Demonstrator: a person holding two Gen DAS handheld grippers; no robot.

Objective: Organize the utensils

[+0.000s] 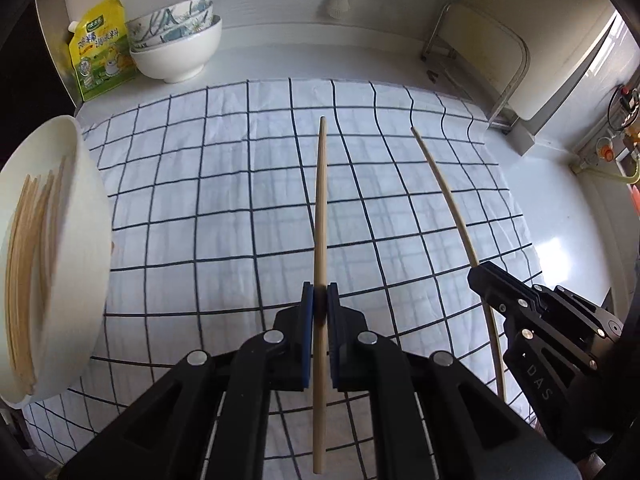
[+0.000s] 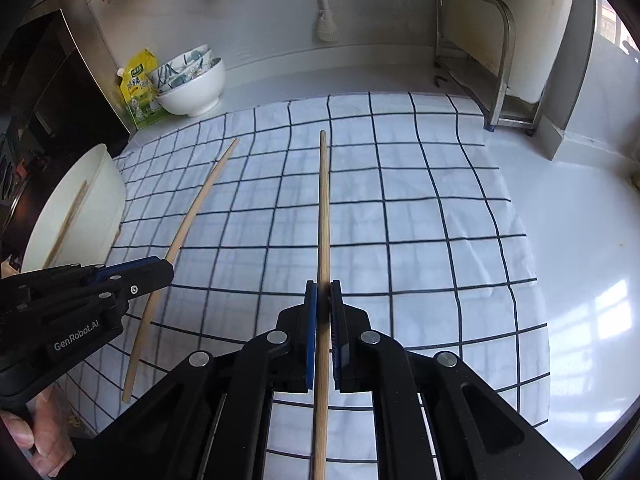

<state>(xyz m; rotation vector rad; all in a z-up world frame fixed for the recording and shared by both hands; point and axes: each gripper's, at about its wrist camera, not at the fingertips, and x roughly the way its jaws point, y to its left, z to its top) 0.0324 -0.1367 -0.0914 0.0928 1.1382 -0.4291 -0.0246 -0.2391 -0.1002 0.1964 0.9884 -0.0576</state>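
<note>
While clamped, chopstick (image 1: 320, 216) between pads (image 1: 307, 320).

container (image 1: 60, 272) — cut off at left edge | pouch (image 1: 100, 56) print — too small to read

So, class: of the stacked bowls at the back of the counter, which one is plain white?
The bottom bowl; the patterned bowls nested inside it carry blue-green leaf prints.
</note>
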